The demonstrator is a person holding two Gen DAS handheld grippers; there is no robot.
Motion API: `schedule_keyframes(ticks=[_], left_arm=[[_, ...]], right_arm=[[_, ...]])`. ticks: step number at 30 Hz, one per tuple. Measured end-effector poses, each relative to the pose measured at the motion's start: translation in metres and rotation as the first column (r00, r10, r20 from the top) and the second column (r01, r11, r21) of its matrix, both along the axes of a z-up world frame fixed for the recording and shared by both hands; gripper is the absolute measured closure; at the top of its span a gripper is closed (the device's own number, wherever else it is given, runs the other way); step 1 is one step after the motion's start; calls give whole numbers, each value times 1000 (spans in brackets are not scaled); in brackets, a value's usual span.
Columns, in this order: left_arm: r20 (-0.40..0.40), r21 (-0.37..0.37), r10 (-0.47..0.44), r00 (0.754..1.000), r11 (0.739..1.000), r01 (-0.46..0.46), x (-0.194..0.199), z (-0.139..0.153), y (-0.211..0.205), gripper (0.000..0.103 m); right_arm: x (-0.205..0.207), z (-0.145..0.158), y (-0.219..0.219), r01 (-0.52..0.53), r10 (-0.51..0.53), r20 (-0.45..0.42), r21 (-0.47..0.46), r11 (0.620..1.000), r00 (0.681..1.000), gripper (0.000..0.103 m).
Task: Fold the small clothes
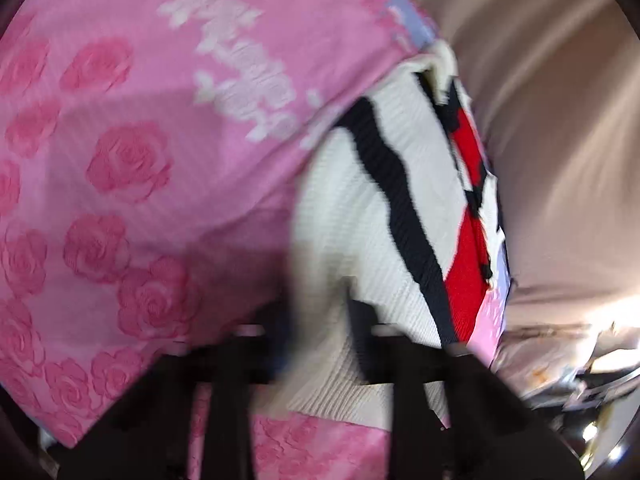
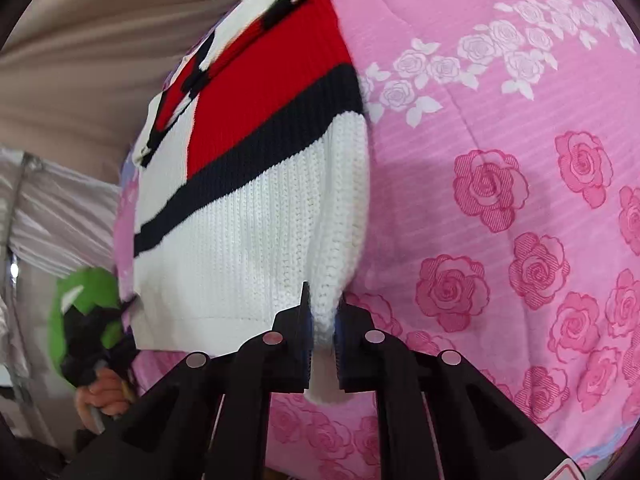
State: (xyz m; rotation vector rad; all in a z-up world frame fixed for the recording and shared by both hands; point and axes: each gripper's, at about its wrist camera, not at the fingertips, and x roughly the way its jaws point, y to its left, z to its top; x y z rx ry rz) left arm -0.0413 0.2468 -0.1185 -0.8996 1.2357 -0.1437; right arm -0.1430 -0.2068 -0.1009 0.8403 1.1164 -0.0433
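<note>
1. A small knitted sweater (image 2: 248,216), white with a red block and a dark navy diagonal stripe, lies flat on a pink bedspread (image 2: 500,208) printed with roses.
2. The right gripper (image 2: 322,332) is at the sweater's near hem; its fingers (image 2: 298,344) are clamped on a folded white edge of the knit, which bunches between them and hangs out below.
3. In the left wrist view, which is blurred, the left gripper (image 1: 320,320) sits at the opposite side of the near hem; its fingers (image 1: 366,344) are drawn together on the white ribbed knit.
4. In the right wrist view the left gripper shows at the lower left as a black and green body, with a person's hand (image 2: 100,396) around its handle.
5. Beige curtain-like fabric (image 2: 80,80) hangs beyond the bed's far edge.
</note>
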Motion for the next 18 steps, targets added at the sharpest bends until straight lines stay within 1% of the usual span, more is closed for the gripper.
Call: schedule_keyframes(ticks=[2,4,5,7,9,10,11,13,14,15,16,17,18], left_arm=[[-3,-3,16,1000,1000,-16,-4,7,4,96],[22,28,-17,1000,999,17,-9,24,2,96],[42,53,-61,997,997,59,-15,36,-1,96],[55,80,-146,988,987,142,-24,53,-8,96],[40,103,-261,965,961,255,-42,66,-18,97],[21,124,-310,951,944,305,-53,68,-23,97],[-17,140,-376,926,916,375,-70,68,-30,97],[-87,143,-437,895,884,445,-98,63,-34,97],[-139,129,-461,876,869,478,-119,58,-35,97],[-181,109,-476,861,860,498,-138,54,-34,97],[-207,96,-482,851,856,508,-150,53,-33,97],[-241,83,-487,840,852,518,-166,52,-31,97],[-266,67,-487,832,852,519,-177,56,-29,97]], right_arm=[[-3,18,-4,23,-22,64,-15,1000,998,96],[-11,41,-11,55,-51,121,-32,998,991,97],[-17,55,-16,68,-59,142,-59,996,988,97],[-32,74,-24,72,-53,151,-124,990,987,97],[-50,83,-31,56,-35,117,-184,981,993,97],[-59,83,-33,32,-16,78,-214,976,997,97],[-70,81,-35,9,1,42,-234,972,999,97],[-101,69,-35,-77,52,-99,-269,960,994,97],[-120,61,-32,-129,83,-178,-266,955,981,97],[-137,52,-29,-169,108,-234,-260,951,966,97],[-157,44,-23,-227,146,-315,-238,944,938,97],[-170,39,-18,-262,172,-363,-215,941,916,97],[-185,35,-10,-304,211,-417,-172,937,884,97]])
